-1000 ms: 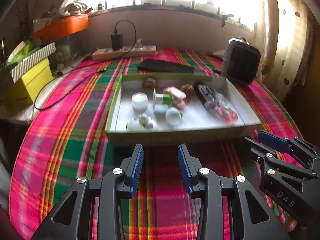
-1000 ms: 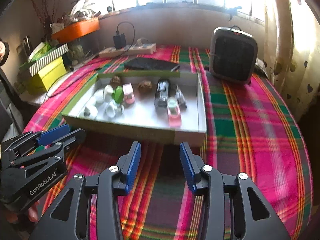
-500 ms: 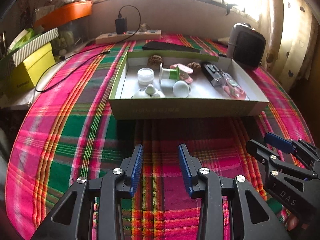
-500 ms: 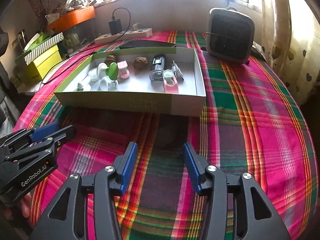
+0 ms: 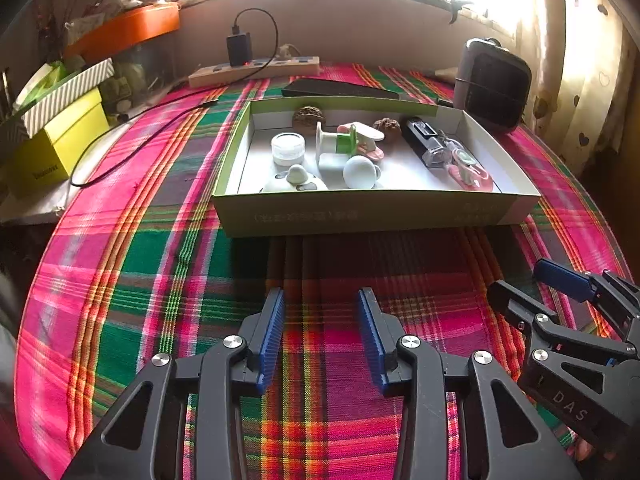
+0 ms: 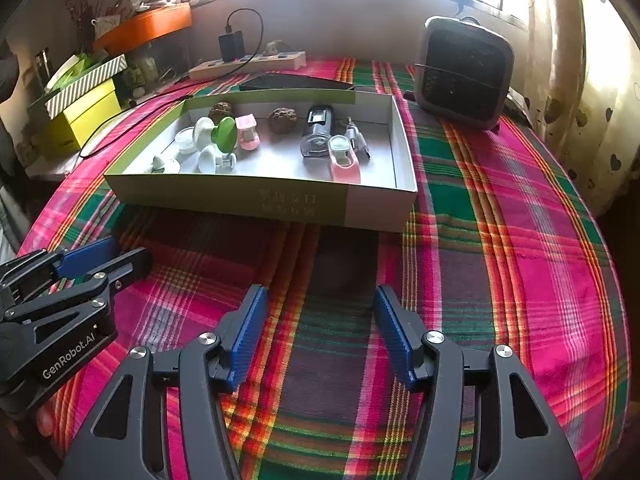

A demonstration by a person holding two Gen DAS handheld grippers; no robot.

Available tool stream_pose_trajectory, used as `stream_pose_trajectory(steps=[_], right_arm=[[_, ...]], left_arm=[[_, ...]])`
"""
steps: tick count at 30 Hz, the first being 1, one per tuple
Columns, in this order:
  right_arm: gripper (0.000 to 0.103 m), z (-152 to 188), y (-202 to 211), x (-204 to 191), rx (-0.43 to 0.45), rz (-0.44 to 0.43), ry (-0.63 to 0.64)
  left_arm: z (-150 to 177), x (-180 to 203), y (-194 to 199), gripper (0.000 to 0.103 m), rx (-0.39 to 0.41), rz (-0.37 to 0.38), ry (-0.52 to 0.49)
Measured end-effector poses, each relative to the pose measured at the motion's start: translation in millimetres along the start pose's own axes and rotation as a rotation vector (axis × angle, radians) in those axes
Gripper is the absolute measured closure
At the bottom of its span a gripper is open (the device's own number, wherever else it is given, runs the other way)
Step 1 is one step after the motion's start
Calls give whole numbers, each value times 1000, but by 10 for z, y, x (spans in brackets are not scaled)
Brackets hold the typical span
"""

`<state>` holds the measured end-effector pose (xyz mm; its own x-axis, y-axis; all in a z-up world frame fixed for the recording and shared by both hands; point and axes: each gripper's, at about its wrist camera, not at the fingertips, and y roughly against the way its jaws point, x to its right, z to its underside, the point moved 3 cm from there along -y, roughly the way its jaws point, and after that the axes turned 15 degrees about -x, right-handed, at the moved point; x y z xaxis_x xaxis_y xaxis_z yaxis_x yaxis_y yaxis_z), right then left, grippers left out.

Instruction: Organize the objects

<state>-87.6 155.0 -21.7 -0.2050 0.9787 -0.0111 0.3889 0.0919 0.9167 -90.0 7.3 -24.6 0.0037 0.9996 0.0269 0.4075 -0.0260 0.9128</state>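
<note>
A shallow green-and-white cardboard box (image 5: pixel 360 212) (image 6: pixel 264 200) sits on the plaid tablecloth and holds several small items. Among them are a white jar (image 5: pixel 287 148), a green-and-white spool (image 5: pixel 334 144) (image 6: pixel 224 134), two brown walnuts (image 5: pixel 308 117) (image 6: pixel 282 119), a black lighter-like tube (image 5: pixel 424 140) (image 6: pixel 318 130) and a pink holder (image 6: pixel 344 164). My left gripper (image 5: pixel 321 336) hovers over the cloth in front of the box, its jaws opening with nothing between them. My right gripper (image 6: pixel 319 328) hovers beside it, its jaws also opening and empty.
A dark heater (image 6: pixel 464 72) stands at the back right by the curtain. A power strip with a charger (image 5: pixel 256 70) and cable runs along the back wall. A black flat case (image 5: pixel 340 90) lies behind the box. A yellow box (image 5: pixel 56 144) and striped box sit at the left.
Both grippers have drawn back from the box, which now lies farther ahead. The right jaws have spread wider; the left jaws look much the same.
</note>
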Motion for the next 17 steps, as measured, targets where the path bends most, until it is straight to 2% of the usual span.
stream_pose_trajectory(steps=[17], right_arm=[[45,2,4,-1,0,-1,1]], left_arm=[[-2,11,-1,67,0,1,1]])
